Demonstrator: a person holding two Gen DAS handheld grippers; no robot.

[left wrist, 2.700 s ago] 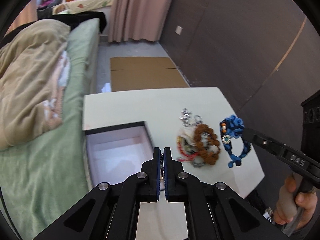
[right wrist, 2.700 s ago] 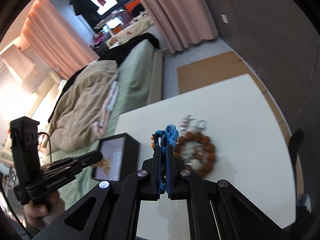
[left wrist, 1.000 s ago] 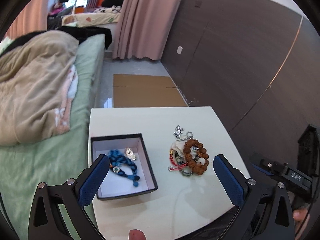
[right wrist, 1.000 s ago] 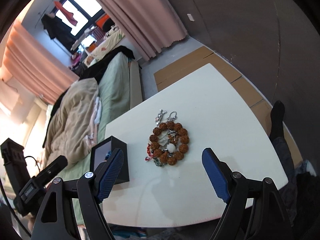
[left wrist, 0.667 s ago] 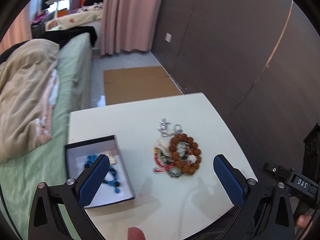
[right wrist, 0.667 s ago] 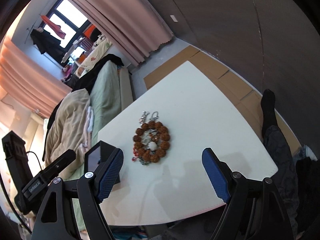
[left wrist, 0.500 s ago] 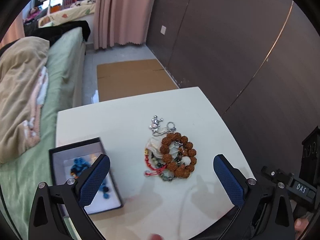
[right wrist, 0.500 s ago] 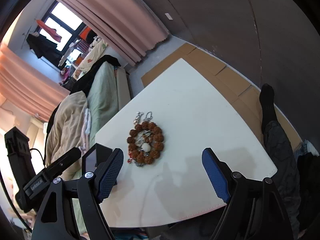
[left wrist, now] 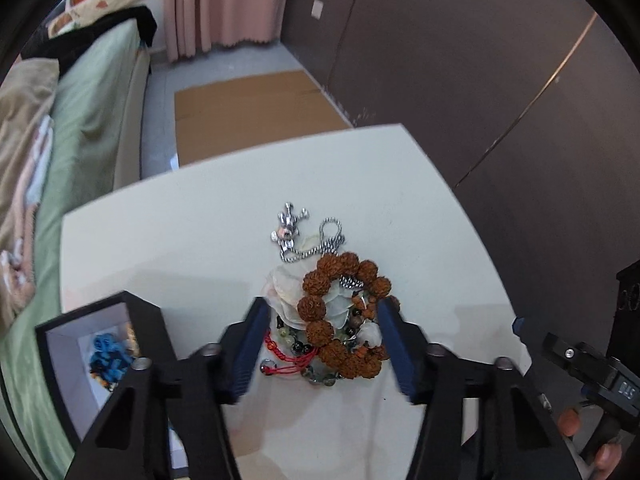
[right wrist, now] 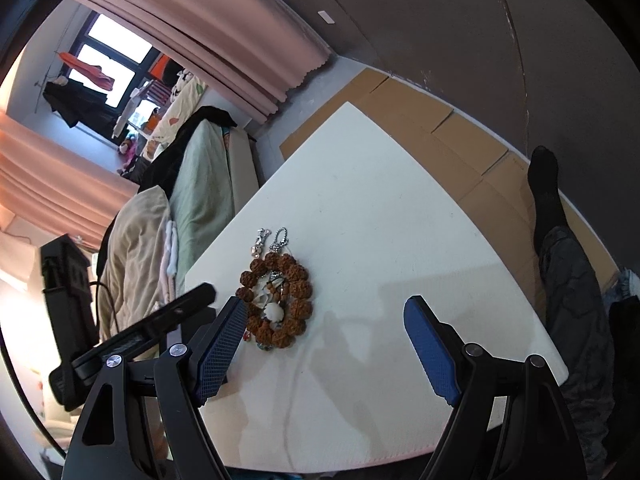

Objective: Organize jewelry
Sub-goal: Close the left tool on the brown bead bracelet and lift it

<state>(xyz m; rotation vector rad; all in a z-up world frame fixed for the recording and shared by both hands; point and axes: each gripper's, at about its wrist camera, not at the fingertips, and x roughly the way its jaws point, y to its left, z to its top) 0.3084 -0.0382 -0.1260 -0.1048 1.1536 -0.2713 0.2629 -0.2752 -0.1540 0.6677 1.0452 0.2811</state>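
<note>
One jewelry pile [left wrist: 328,312] lies near the middle of the white desk [left wrist: 180,224], somewhat toward its near edge. Countable in it: one brown bead bracelet [left wrist: 344,316] on top, one silver chain [left wrist: 316,248] with a charm [left wrist: 286,228] at the far side, one red cord [left wrist: 290,360] at the near left, pale shell-like pieces [left wrist: 286,296] beneath, and one string of small dark and clear beads whose extent cannot be told. One black box [left wrist: 148,320] with a white lining stands at the desk's near left corner, well apart from the pile; one blue braided bracelet [left wrist: 108,360] lies inside, with a small gold piece [left wrist: 130,330] beside it, partly hidden by the box wall. The left gripper [left wrist: 320,344] hangs over the pile with its jaws spread, the two blue pads [left wrist: 250,344] flanking the brown bracelet on either side; whether they touch it cannot be told. The right gripper [right wrist: 326,344] is at the desk's near edge, jaws wide apart, holding nothing, the pile just beyond its left pad. Around the desk: one bed [left wrist: 92,96] with a beige quilt [left wrist: 20,160] to the left, flat cardboard [left wrist: 256,112] on the floor beyond the far edge, pink curtains [left wrist: 220,4], a dark panelled wall [left wrist: 480,80], and the person's leg [right wrist: 560,248] at the right edge.
</note>
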